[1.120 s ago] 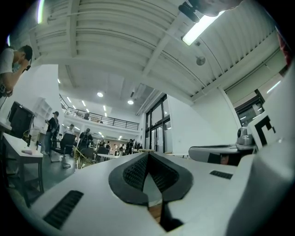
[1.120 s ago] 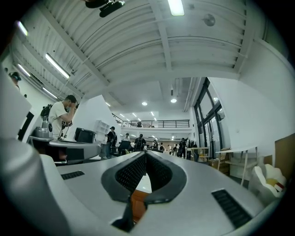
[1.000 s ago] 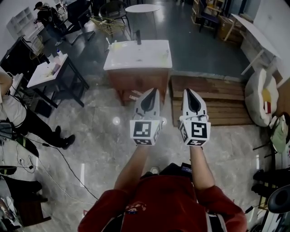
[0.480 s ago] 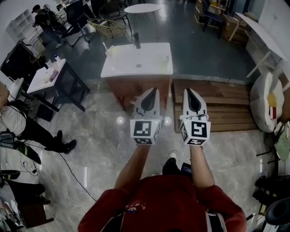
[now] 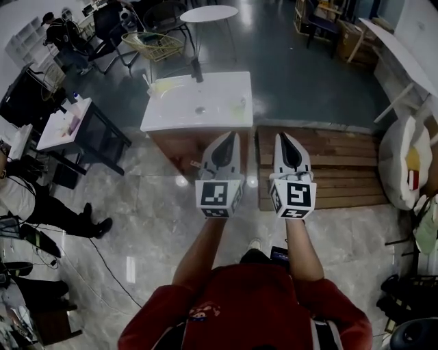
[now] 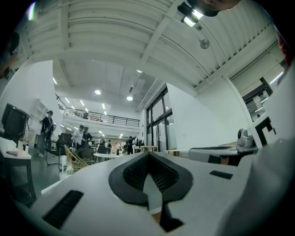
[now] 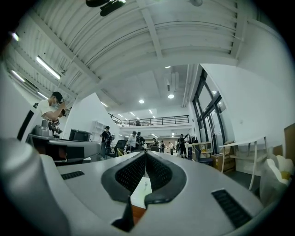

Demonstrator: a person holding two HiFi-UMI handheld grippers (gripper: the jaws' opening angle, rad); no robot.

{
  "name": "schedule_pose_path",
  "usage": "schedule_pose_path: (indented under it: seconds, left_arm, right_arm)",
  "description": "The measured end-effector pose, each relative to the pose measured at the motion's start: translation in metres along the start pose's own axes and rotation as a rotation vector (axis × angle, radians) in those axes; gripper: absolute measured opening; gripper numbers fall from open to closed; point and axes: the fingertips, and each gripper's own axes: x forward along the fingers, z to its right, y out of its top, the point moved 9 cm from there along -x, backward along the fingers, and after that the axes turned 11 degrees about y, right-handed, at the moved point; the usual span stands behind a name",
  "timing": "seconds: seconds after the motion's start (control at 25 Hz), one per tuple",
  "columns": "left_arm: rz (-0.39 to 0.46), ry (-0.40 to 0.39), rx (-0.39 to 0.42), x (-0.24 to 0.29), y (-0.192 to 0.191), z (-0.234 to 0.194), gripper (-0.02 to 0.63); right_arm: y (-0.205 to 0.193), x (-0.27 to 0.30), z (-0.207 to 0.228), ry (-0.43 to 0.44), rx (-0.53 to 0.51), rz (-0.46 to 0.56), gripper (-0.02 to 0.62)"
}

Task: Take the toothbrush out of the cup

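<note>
A white washbasin counter (image 5: pixel 179 113) on a wooden cabinet stands ahead on the floor, with a dark tap (image 5: pixel 197 69) at its back. A pale yellowish thing with a thin white stick (image 5: pixel 152 85) sits at its back left corner, and a small greenish thing (image 5: pixel 240 105) near its right edge. Both are too small to name. My left gripper (image 5: pixel 231 135) and right gripper (image 5: pixel 282 135) are held side by side in the air, well short of the counter. Both are shut with nothing between the jaws, as the left gripper (image 6: pixel 148 154) and right gripper (image 7: pixel 145 153) also show in their own views.
A wooden pallet platform (image 5: pixel 318 164) lies right of the cabinet. A dark-framed side table (image 5: pixel 72 123) stands at the left, with a seated person (image 5: pixel 27 188) and floor cables nearer. A round table (image 5: pixel 209 14), chairs and a wire basket (image 5: pixel 152 44) are beyond the counter.
The counter has slid left and nearer in the head view as the person walks forward. Both grippers keep the same shut pose side by side.
</note>
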Motion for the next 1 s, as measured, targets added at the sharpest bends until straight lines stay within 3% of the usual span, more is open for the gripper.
schedule_pose_path:
  seconds: [0.48, 1.0]
  left_arm:
    - [0.006, 0.031, 0.054, 0.079, -0.006, 0.032, 0.028]
    - [-0.007, 0.033, 0.048, 0.125, -0.026, 0.01, 0.028]
  right_arm:
    - [-0.017, 0.041, 0.082, 0.037, 0.022, 0.015, 0.028]
    - [-0.039, 0.088, 0.101, 0.028, 0.028, 0.004, 0.029]
